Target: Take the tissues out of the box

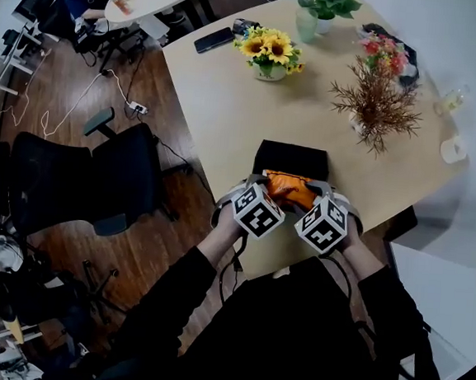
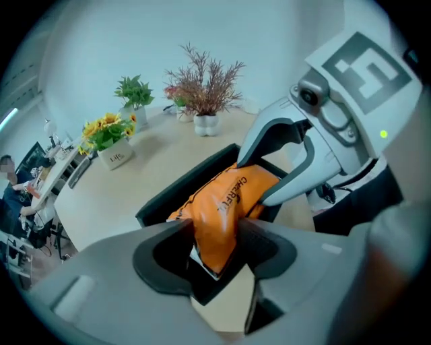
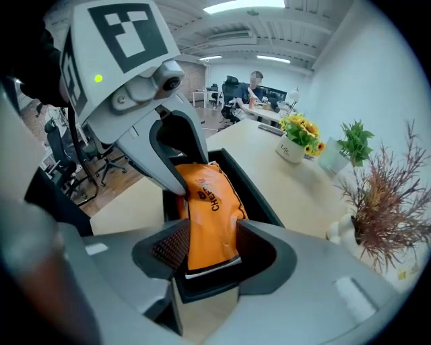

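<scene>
Head view puts it all at the near edge of the table [image 1: 228, 110]. The orange tissue pack [image 1: 293, 189] sits partly inside the black box [image 1: 290, 158], riding up above the rim.

The left gripper [image 2: 215, 232] is pinched on the pack's left end, and you can see the wrapper creased between its pads. The right gripper [image 3: 210, 246] is clamped on the right end the same way, with its jaws at a middling width.

If it were me, I'd lift both ends together, straight up and level, so the pack clears the walls without dragging the box along. The wrapper looks soft, so it'll probably sag in the middle. It could slip if one side runs ahead.
</scene>
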Demonstrator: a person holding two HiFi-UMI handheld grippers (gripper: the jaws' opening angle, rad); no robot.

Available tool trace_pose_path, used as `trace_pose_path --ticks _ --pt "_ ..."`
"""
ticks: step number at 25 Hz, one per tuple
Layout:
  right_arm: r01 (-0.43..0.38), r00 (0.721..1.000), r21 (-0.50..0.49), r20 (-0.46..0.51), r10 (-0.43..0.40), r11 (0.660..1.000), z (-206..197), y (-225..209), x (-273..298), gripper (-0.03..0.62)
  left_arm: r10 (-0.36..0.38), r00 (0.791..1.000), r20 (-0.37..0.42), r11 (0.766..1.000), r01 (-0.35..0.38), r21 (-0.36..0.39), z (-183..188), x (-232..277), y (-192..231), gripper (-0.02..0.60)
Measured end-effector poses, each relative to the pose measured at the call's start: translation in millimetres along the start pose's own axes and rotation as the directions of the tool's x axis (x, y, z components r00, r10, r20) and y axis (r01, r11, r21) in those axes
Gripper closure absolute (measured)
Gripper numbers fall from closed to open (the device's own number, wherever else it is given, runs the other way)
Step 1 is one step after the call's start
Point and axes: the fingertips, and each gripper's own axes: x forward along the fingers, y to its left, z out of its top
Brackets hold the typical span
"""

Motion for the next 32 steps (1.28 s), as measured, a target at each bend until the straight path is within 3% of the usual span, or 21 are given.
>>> trace_pose_path --ticks 7,17,24,32 --pt "0.142 0.987 -0.052 0.078 -0.138 0.988 29 8 -57 0.379 0.12 0.98 0.159 0.99 -0.13 0.053 19 -63 -9 0.396" --pt "0.281 0.959 -0.097 0.077 -0.274 0.955 33 58 -131 0.384 0.129 0.949 0.289 0.98 -0.166 0.109 18 -131 -62 0.402" --pt "0.254 0.967 -0.084 0.033 -0.252 0.964 7 117 -129 0.387 0.101 0.953 0.284 0.986 -0.133 0.096 -28 -136 -107 0.408" --pt "0.15 0.989 -0.097 0.021 -0.149 0.984 -2 161 -89 0.388 0.099 0.974 0.202 0.994 -0.107 0.03 -85 -121 -116 0.413"
